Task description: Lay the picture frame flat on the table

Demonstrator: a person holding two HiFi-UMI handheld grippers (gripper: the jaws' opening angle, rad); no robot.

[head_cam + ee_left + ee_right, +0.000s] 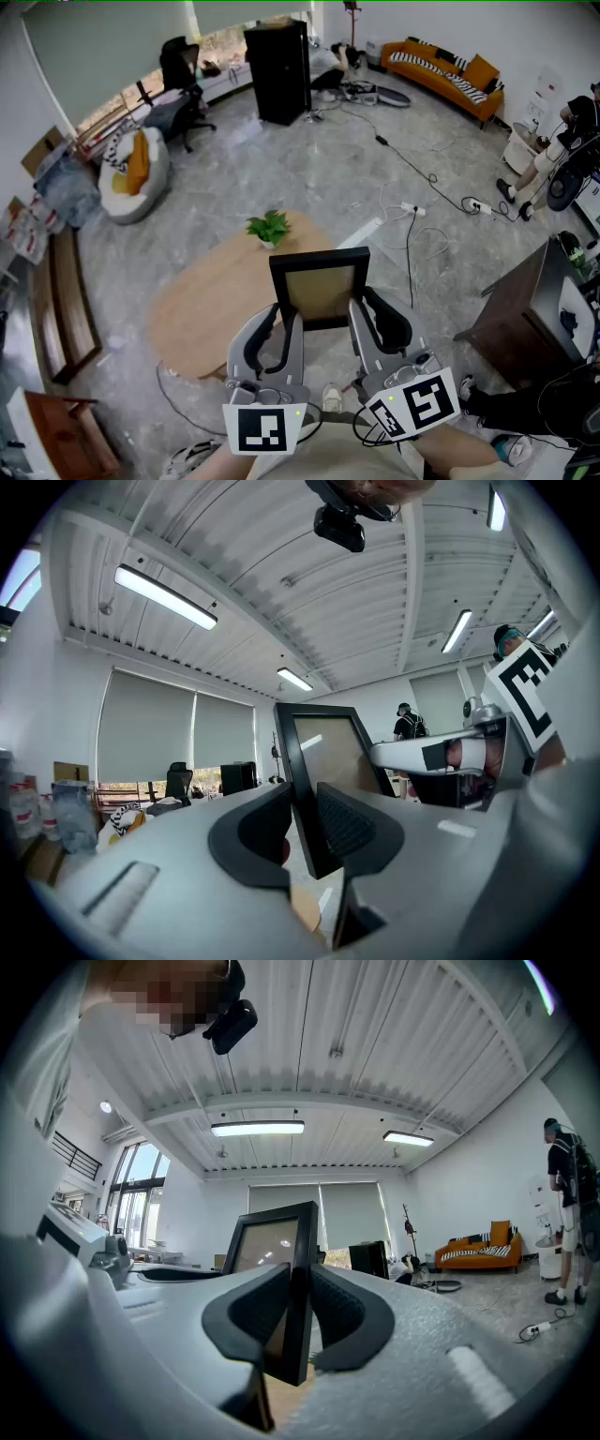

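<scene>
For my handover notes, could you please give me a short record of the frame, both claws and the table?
picture frame: upright, not yet flat, held by its two side edges
left claw: shut on the frame's left edge
right claw: shut on the frame's right edge
table: wooden, under the frame
plant: small, at the table's far edge, apart from the frame

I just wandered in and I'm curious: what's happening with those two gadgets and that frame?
A person holds a claw in each hand. The left claw and the right claw each pinch one side edge of a black picture frame, keeping it upright over a wooden table with a small plant on it. The frame isn't lying flat yet.
</scene>
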